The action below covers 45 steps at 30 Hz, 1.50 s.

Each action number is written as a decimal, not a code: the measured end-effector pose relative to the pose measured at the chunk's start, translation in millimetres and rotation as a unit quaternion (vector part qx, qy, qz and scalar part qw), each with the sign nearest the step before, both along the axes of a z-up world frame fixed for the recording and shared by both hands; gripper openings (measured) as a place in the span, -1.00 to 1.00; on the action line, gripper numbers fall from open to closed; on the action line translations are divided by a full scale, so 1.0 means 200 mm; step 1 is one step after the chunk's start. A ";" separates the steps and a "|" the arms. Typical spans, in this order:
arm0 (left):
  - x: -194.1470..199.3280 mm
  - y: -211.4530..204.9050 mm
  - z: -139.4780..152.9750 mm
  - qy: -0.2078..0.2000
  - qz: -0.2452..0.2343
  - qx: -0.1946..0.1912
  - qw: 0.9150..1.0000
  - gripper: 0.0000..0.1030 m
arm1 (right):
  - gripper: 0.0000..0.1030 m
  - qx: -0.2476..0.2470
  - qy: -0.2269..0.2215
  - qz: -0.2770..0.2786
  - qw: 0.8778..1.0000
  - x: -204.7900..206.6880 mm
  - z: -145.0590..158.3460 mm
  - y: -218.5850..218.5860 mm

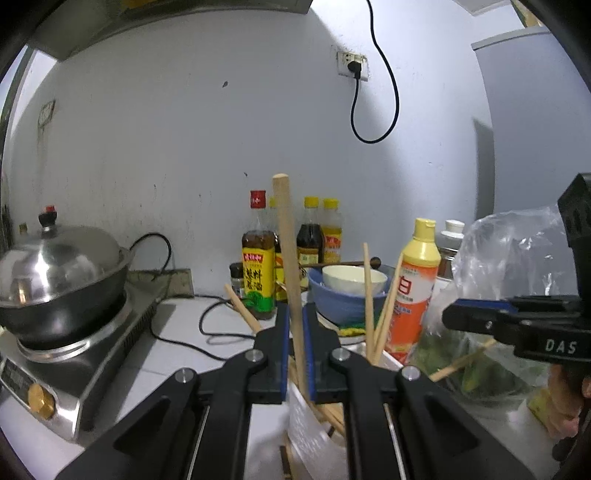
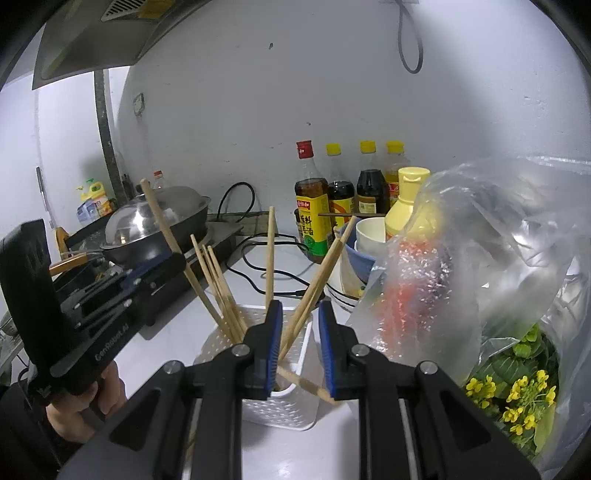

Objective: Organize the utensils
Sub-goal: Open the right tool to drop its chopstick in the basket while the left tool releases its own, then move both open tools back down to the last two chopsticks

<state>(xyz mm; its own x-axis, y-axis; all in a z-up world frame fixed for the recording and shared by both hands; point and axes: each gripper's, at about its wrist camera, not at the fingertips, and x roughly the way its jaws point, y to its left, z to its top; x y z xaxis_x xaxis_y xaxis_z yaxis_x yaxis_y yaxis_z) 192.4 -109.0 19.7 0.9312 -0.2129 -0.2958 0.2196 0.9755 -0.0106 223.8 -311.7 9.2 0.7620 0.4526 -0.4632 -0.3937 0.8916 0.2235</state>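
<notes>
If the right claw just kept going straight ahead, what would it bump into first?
Probably the chopsticks leaning in the white basket right ahead of the open right claw; depth is hard to judge.

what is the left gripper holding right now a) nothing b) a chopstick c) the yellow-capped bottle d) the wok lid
b: the left gripper is shut on an upright chopstick, its lower end going into the white holder.

A home kitchen: lidded wok (image 1: 59,273) on a cooktop (image 1: 74,354), sauce bottles (image 1: 258,258), range hood (image 2: 96,33).
</notes>
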 end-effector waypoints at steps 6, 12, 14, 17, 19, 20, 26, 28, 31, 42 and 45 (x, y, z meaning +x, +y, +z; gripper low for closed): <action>0.03 -0.04 -0.09 0.052 -0.015 0.004 0.999 -0.88 | -0.65 0.001 0.001 0.003 1.000 -0.01 -0.01 0.01; 0.07 -0.07 -0.16 0.120 -0.038 0.000 0.992 -0.88 | -0.65 -0.008 0.007 0.002 1.000 0.00 -0.02 0.02; 0.06 -0.05 -0.15 0.123 -0.044 -0.006 0.991 -0.86 | -0.60 -0.009 0.007 0.001 1.000 0.00 -0.02 0.02; 0.01 -0.02 -0.12 0.119 -0.053 -0.013 0.991 -0.54 | -0.38 -0.009 0.007 -0.001 1.000 -0.01 -0.01 0.02; -0.02 0.00 -0.10 0.116 -0.057 -0.019 0.991 -0.29 | -0.37 -0.009 0.006 -0.001 1.000 -0.02 -0.01 0.03; -0.04 0.01 -0.08 0.113 -0.060 -0.023 0.992 -0.26 | -0.36 -0.010 0.006 -0.001 1.000 -0.02 -0.01 0.04; -0.15 0.05 -0.03 0.093 -0.062 -0.018 0.994 -0.25 | -0.24 -0.016 0.001 0.001 1.000 -0.06 0.02 0.08; -0.16 0.07 -0.03 0.094 -0.064 -0.023 0.993 -0.25 | -0.23 -0.019 -0.001 0.002 1.000 -0.07 0.03 0.10; -0.19 0.09 -0.03 0.098 -0.065 -0.034 0.992 -0.25 | -0.23 -0.022 -0.002 0.003 1.000 -0.10 0.04 0.12; -0.41 0.19 0.14 0.043 -0.068 -0.057 0.995 -0.21 | -0.20 -0.037 -0.011 0.011 0.999 -0.24 0.09 0.20; -0.48 0.21 0.18 0.026 -0.063 -0.053 0.996 -0.20 | -0.15 -0.039 -0.014 0.012 0.999 -0.29 0.10 0.22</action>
